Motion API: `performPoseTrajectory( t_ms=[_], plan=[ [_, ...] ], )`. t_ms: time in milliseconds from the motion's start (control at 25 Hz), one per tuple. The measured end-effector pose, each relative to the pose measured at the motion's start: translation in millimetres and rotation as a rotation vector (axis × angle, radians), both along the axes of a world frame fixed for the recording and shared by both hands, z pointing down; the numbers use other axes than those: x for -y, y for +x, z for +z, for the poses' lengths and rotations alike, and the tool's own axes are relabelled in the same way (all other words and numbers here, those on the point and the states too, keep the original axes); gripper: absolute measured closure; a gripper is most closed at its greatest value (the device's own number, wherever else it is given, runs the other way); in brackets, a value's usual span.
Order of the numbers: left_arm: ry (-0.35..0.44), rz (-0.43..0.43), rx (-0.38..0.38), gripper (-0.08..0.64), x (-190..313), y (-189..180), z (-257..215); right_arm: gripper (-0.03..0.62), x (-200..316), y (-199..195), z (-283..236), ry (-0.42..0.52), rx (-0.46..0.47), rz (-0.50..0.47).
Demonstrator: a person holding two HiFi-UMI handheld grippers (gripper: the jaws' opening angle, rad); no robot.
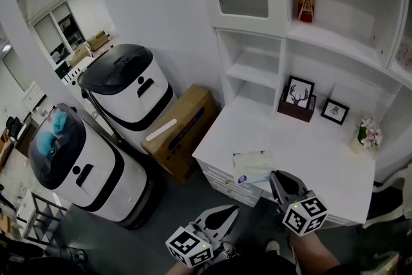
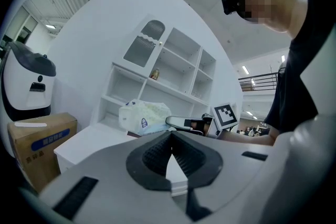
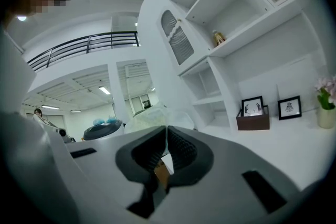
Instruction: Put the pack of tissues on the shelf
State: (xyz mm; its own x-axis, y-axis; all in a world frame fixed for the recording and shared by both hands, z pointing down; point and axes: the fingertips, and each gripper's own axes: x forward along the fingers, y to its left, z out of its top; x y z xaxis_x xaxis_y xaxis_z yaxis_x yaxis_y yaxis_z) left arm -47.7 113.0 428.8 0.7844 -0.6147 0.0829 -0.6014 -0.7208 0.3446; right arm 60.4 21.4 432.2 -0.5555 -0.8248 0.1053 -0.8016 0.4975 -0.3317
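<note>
The pack of tissues [image 1: 252, 166], pale plastic with a blue round label, is at the front edge of the white desk [image 1: 322, 154]. My right gripper [image 1: 277, 177] is shut on the pack's near edge. In the right gripper view, thin plastic is pinched between the closed jaws of that gripper [image 3: 165, 131], and the pack [image 3: 149, 117] bulges beyond them. In the left gripper view, the pack [image 2: 144, 115] hangs off the right gripper [image 2: 184, 123]. My left gripper [image 1: 224, 216] is low, left of the desk, shut and empty [image 2: 169, 136]. The white shelf unit [image 1: 283, 35] rises behind the desk.
A red bottle [image 1: 306, 4] stands on an upper shelf. On the desk are two framed pictures [image 1: 300, 96] [image 1: 335, 111] and a small flower pot [image 1: 369, 133]. A cardboard box [image 1: 180, 129] and two white robots [image 1: 125, 84] [image 1: 71, 161] stand on the floor to the left.
</note>
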Motion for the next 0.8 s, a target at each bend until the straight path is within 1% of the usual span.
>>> performPoseTrajectory(
  t_ms=[320, 480, 600, 800],
  plan=[
    [-0.011, 0.024, -0.010, 0.555, 22, -28, 8, 0.583, 18, -21, 8, -0.015, -0.013, 0.038],
    [0.009, 0.026, 0.004, 0.555, 30, -40, 11, 0.583, 22, -32, 12, -0.026, -0.030, 0.051],
    [0.017, 0.033, 0.009, 0.555, 33, -49, 11, 0.583, 23, -38, 13, -0.029, -0.043, 0.060],
    [0.003, 0.035, -0.011, 0.555, 32, -66, 12, 0.583, 21, -51, 15, -0.040, -0.044, 0.076]
  ],
)
